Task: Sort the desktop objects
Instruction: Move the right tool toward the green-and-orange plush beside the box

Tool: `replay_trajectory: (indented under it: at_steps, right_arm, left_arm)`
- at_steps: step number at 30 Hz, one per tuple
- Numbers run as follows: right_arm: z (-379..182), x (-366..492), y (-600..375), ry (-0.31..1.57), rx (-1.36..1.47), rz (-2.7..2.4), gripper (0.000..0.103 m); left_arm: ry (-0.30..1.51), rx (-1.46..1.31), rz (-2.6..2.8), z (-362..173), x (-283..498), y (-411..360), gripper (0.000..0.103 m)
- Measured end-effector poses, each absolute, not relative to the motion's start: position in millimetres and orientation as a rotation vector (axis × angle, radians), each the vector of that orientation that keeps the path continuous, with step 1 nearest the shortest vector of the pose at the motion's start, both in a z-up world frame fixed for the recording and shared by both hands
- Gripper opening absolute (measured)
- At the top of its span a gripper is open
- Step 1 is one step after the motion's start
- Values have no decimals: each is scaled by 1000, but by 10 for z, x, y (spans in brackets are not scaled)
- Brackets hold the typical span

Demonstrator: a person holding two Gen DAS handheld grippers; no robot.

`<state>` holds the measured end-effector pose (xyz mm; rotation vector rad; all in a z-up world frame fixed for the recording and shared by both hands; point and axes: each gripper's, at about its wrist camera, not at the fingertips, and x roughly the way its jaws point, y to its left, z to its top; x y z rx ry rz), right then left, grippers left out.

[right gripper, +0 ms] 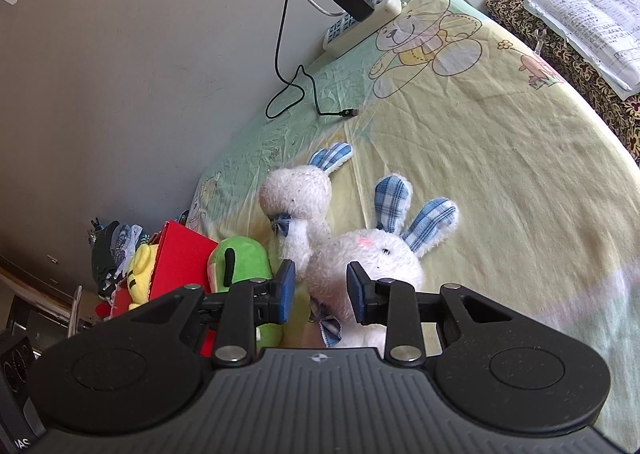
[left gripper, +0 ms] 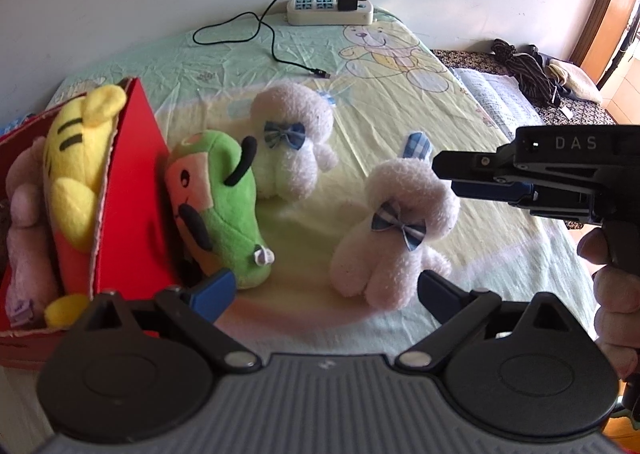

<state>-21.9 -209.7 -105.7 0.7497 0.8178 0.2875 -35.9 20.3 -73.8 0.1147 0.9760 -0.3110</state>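
Left wrist view: "DAS" lettering marks the right gripper [left gripper: 448,173].

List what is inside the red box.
Inside the red box: a yellow plush with black stripes and a pale pink plush beside it. Anything beneath them is covered.
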Motion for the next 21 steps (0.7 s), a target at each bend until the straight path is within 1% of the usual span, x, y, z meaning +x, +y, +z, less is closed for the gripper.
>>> replay_trajectory:
  at_steps: [7, 10, 13, 15, 21]
  right_arm:
    - [-1220, -241, -2280, 868, 786, 222, 36]
    - [-1272, -215, -2266, 892, 818, 235, 40]
    - [-1260, -216, -2276, 877, 834, 234, 40]
    - [-1261, -205, -2306, 876, 842, 227, 43]
    - [-1165, -133, -2341, 836, 863, 272, 43]
  left_arm:
    - [960, 150, -387, -791, -261, 8, 98]
    - [967, 177, -416, -847, -184, -128, 97]
    - [969, 193, -435, -875, -152, -209, 97]
    - [972, 203, -445, -891, -146, -237, 97]
    - [956, 193, -412, -862, -128, -153, 97]
